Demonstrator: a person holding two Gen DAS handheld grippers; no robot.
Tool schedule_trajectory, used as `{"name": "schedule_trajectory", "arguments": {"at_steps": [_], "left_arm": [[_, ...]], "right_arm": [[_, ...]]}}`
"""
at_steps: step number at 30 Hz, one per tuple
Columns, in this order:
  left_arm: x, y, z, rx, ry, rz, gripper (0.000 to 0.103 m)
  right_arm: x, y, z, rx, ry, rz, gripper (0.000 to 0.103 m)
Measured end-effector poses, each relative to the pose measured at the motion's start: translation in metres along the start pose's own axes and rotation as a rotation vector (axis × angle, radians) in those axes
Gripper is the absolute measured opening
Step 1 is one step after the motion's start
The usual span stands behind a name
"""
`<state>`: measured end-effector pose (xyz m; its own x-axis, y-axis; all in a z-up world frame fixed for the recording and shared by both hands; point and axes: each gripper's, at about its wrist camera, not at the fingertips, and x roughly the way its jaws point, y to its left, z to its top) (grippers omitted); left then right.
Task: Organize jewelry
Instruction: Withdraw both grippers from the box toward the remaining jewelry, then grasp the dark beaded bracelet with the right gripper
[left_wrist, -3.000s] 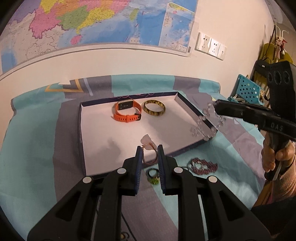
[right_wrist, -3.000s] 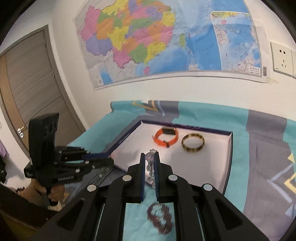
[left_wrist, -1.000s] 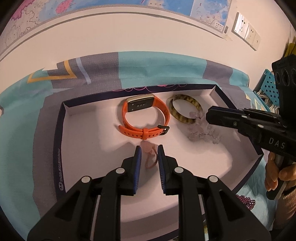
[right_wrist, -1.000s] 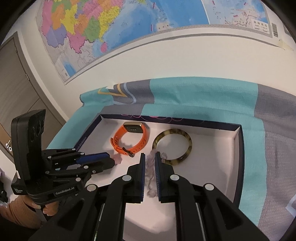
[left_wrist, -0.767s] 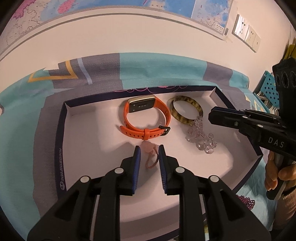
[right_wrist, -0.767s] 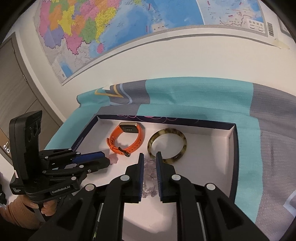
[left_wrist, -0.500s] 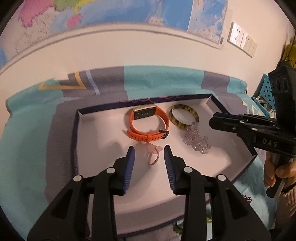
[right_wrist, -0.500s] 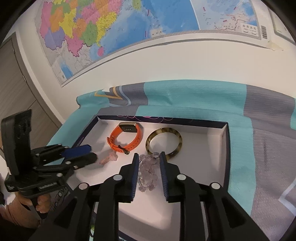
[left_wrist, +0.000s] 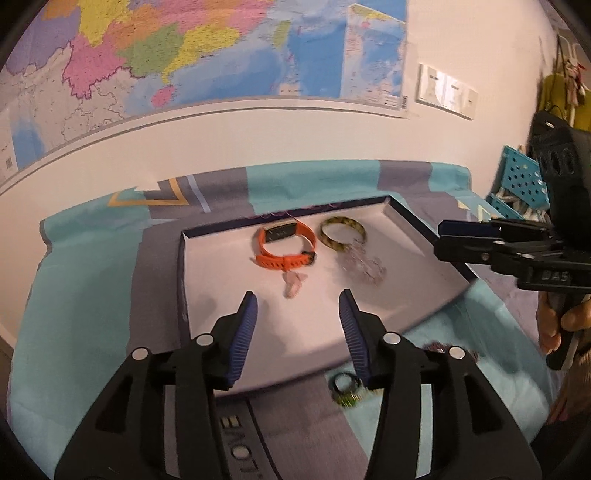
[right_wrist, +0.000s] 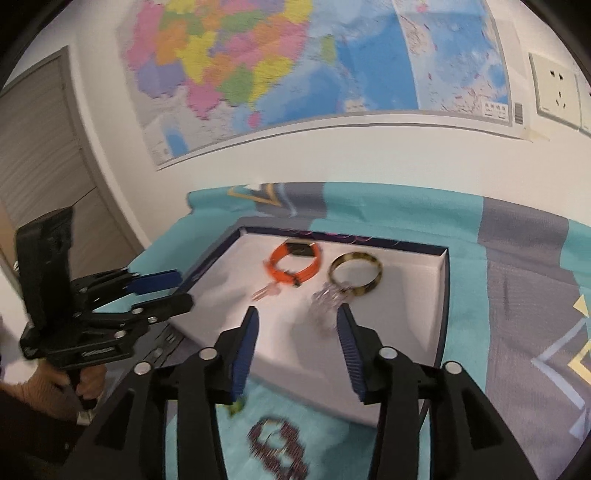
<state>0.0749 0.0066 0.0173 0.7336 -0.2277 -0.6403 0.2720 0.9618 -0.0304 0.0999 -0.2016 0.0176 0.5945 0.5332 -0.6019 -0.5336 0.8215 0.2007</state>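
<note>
Wall map (left_wrist: 207, 48) hangs behind a bed w/ teal-and-grey cover (left_wrist: 85, 280); outlets (left_wrist: 447, 90) to its right. On the cover sits a shallow tray (left_wrist: 236, 229), dark rim, white floor.

Inside tray, far side: orange band (left_wrist: 286, 245) next to tortoise bangle (left_wrist: 341, 234). Pink charm (left_wrist: 293, 286) lies just in front of the band; clear bead bracelet (left_wrist: 364, 267) lies at the bangle's near edge, touching or nearly so, blurred.

Outside tray, on cover near its front rim: green ring (left_wrist: 345, 384) and dark red bead piece (right_wrist: 279, 443), both smeared by motion.

Left gripper (left_wrist: 297, 304): jaws have just been opening, now released, nothing between them, charm lies on tray floor ahead of tips. Right gripper (right_wrist: 295, 319): jaws likewise just been opening, released, empty; bead bracelet on tray just past right tip.

Nothing blocks either gripper's line to tray.

Left view only: blue crate (left_wrist: 521, 177), yellow item beyond it, right gripper side-on w/ hand (left_wrist: 561, 325) on grip. Right view only: door (right_wrist: 40, 147), left gripper side-on over tray's left rim, hand (right_wrist: 55, 384) below, red piece clearer.

Band lies on its side, face toward wall, long axis roughly across tray. Charm's long axis in right view runs diagonal, toward near-left corner. Bangle lies flat.
</note>
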Motion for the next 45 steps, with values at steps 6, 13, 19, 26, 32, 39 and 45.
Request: {"name": "schedule_trajectory", "arguments": {"at_steps": [6, 13, 19, 26, 32, 39, 45], "left_arm": [[-0.008, -0.011, -0.024, 0.024, 0.017, -0.033, 0.051], [-0.006, -0.019, -0.049, 0.026, 0.061, -0.043, 0.052], [-0.002, -0.014, -0.060, -0.002, 0.090, -0.047, 0.053], [0.000, -0.013, -0.063, -0.011, 0.102, -0.046, 0.053], [0.000, -0.013, -0.063, -0.015, 0.105, -0.050, 0.054], [0.002, -0.014, -0.065, -0.017, 0.111, -0.061, 0.054], [0.003, -0.014, -0.066, -0.019, 0.116, -0.066, 0.054]], "right_arm": [[-0.011, 0.020, -0.031, -0.041, 0.043, 0.020, 0.044], [-0.005, 0.023, -0.066, -0.042, 0.126, -0.023, 0.044], [0.000, 0.015, -0.087, -0.026, 0.183, -0.076, 0.045], [0.002, 0.015, -0.094, -0.045, 0.197, -0.107, 0.038], [0.003, 0.016, -0.096, -0.063, 0.201, -0.114, 0.019], [0.001, 0.009, -0.093, -0.006, 0.188, -0.085, 0.006], [-0.008, 0.011, -0.085, 0.011, 0.143, -0.054, 0.005]]}}
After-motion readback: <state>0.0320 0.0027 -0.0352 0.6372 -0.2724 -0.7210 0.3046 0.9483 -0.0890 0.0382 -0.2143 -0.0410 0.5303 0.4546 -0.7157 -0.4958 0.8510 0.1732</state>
